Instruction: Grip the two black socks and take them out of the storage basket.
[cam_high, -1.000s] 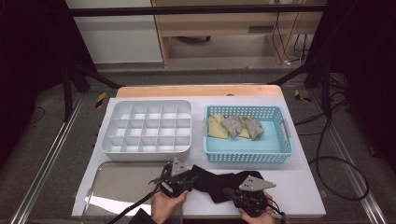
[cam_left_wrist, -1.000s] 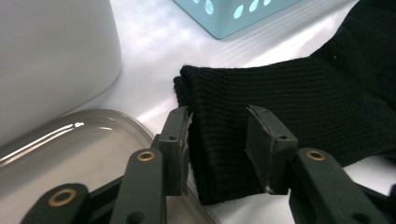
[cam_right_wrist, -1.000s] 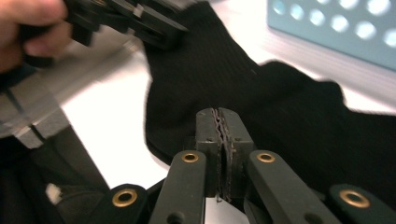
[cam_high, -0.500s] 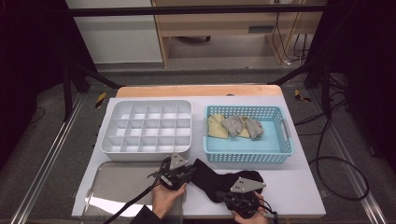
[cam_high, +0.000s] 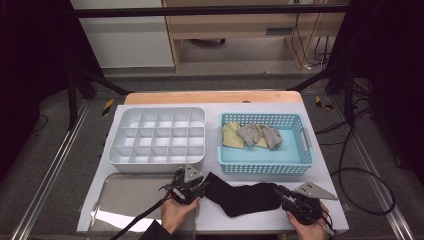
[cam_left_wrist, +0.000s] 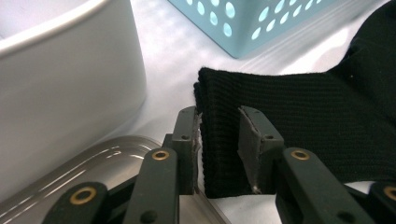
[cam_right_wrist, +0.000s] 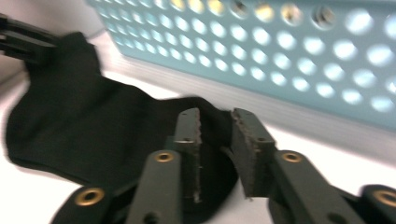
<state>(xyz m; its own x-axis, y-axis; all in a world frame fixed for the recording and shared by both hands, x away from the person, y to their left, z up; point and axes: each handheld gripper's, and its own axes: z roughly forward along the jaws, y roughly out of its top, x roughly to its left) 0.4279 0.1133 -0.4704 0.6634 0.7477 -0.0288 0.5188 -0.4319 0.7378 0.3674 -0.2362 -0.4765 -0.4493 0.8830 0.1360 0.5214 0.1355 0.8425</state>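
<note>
A black sock lies flat along the table's front edge. My left gripper is at its cuff. In the left gripper view the jaws have just been opening and straddle the cuff corner, which lies flat and unsqueezed between the pads. My right gripper is at the toe end. Its jaws have just been opening too, and stand apart over the sock's dark toe without pressing it.
A light blue perforated basket holding several yellow and grey socks stands right behind the black sock. A white compartment box sits at the back left. A metal tray lies at the front left.
My right gripper has moved to the right and its jaws have parted. The sock now lies stretched out longer and flatter. The left hand has stayed put.
</note>
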